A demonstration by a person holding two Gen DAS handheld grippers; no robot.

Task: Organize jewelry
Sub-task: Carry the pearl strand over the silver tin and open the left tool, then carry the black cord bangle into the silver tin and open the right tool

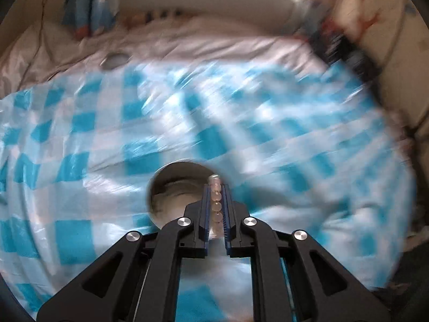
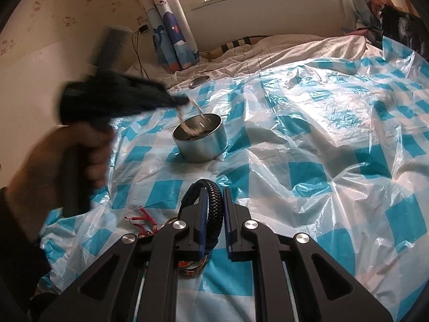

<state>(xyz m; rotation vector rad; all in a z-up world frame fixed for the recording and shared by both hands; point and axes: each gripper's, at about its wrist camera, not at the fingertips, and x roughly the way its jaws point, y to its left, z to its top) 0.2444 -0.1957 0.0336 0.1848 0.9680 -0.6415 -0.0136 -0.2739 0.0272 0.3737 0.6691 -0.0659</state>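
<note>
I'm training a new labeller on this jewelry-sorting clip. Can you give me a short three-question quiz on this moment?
1. True or false: the round metal tin stands with its lid on.
2. Which piece sits between the fingers of the right gripper? A) a black braided bracelet B) a gold ring C) a silver watch
3. Fill in: the left gripper carries a string of pale ____ over the tin.

Key:
1. False. The tin is open; a round lid lies apart, further back.
2. A
3. beads
</note>
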